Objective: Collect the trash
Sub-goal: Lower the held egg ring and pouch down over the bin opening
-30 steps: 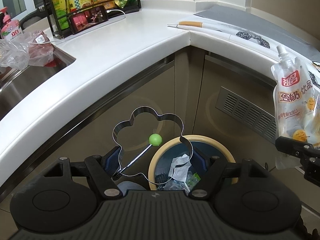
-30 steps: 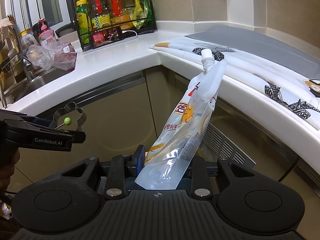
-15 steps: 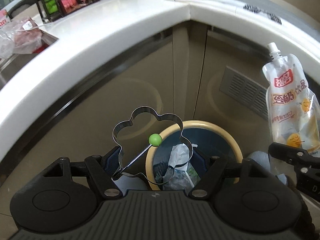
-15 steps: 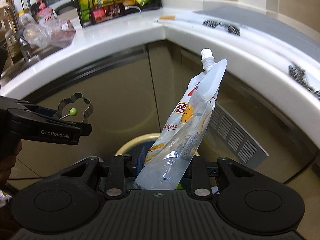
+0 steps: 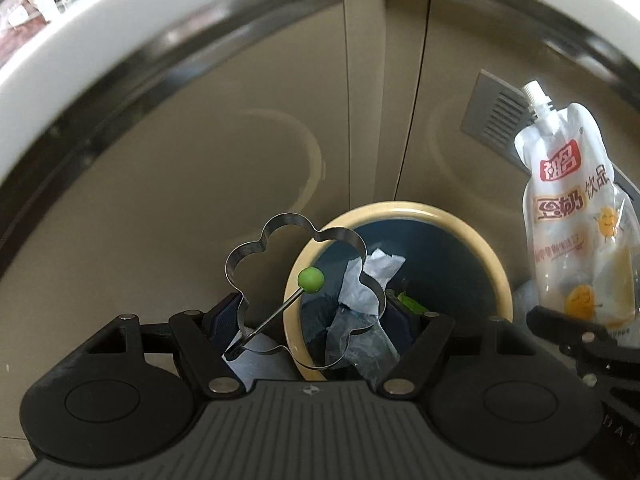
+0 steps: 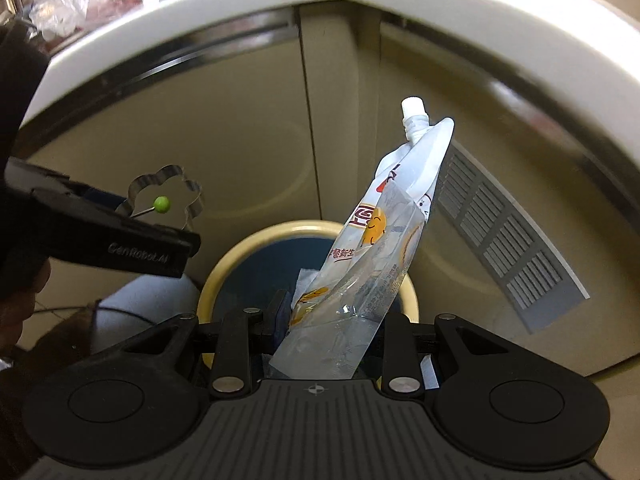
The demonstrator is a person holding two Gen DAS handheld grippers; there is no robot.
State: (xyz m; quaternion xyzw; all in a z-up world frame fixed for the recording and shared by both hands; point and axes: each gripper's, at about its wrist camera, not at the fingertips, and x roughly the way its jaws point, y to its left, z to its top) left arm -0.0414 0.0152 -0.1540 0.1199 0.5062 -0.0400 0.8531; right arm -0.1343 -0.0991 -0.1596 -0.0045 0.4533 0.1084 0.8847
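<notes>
Jaws grip pouch and ring above bin.

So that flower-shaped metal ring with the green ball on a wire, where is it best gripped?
Across its width, as the left gripper does now: one pad on each outer side of the thin flower-shaped ring, approaching from the end where the wire attaches. The band is narrow and hollow, so opposite lobes give firm flats; the green ball would slip.

You see a white counter edge curving above the tongs, beige cabinet doors ahead of them, and a grey vent grille to their right.
</notes>
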